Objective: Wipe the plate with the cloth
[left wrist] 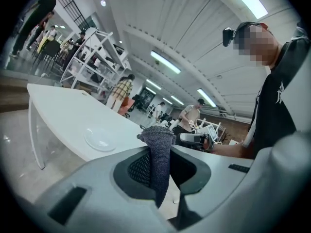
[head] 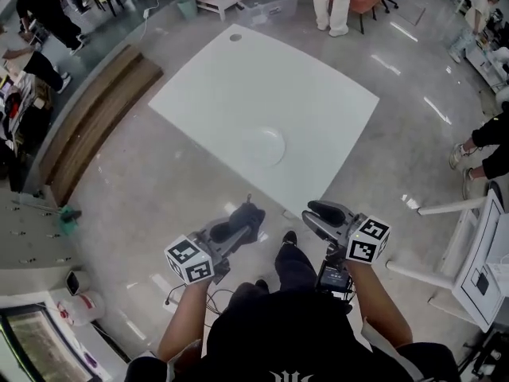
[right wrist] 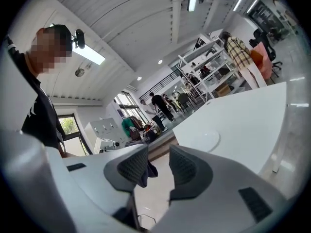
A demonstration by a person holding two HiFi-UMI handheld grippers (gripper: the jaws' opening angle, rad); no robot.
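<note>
A clear round plate (head: 263,146) lies on the white table (head: 238,78), towards its near edge. Both grippers hang short of that edge, over the floor. My left gripper (head: 241,224) is shut on a dark blue-grey cloth (head: 252,212); in the left gripper view the cloth (left wrist: 158,154) stands up between the pads, with the plate (left wrist: 99,139) beyond on the left. My right gripper (head: 321,212) stands open with nothing between its pads (right wrist: 182,169). The right gripper view shows the plate (right wrist: 202,141) ahead on the table (right wrist: 243,115).
The table stands on a glossy floor. A wooden platform (head: 95,118) runs along its left. A white desk (head: 477,269) is at the right, with seated people's feet (head: 461,156) near it. A person (head: 332,2) and a storage box (head: 270,2) are beyond the table.
</note>
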